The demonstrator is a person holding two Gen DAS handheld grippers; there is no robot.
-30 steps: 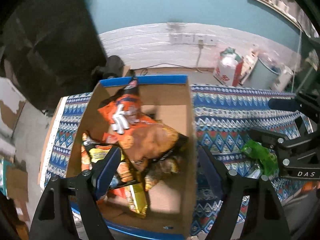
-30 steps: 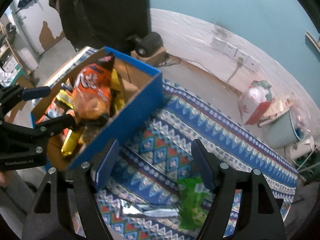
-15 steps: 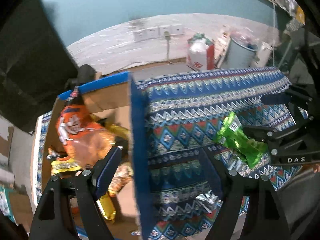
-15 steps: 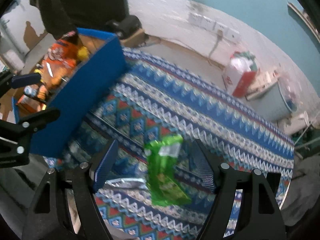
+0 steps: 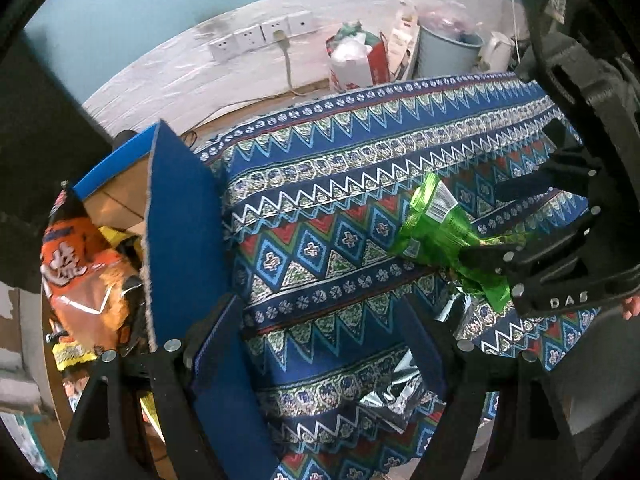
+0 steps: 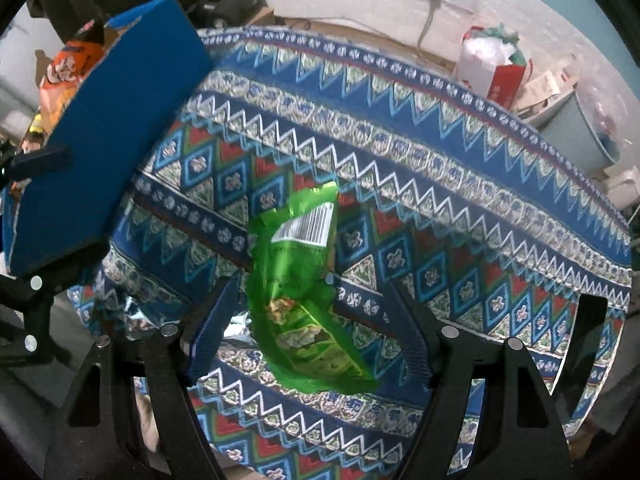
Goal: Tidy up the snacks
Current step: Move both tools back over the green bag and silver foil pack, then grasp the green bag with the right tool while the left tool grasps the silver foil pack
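Observation:
A green snack bag point(image 6: 304, 296) lies on the patterned tablecloth point(image 6: 440, 184), between the fingers of my open right gripper point(image 6: 308, 320); it also shows in the left wrist view point(image 5: 444, 236), with the right gripper point(image 5: 516, 240) around its lower end. A blue cardboard box point(image 5: 180, 232) at the left holds an orange chip bag point(image 5: 80, 272) and several other snacks; the box also shows in the right wrist view point(image 6: 104, 140). My left gripper point(image 5: 320, 348) is open and empty over the cloth, right of the box. A silver wrapper point(image 5: 396, 396) lies near its right finger.
The tablecloth point(image 5: 360, 184) covers the table. Behind it stand a red and white bag point(image 6: 492, 64), a grey bin point(image 6: 580, 128) and wall sockets point(image 5: 260, 36). A dark object point(image 6: 240, 4) sits behind the box.
Both grippers moved right, away from the box. The right gripper closed in on the green bag, which now lies between its open fingers. The left gripper came over the cloth near the silver wrapper.

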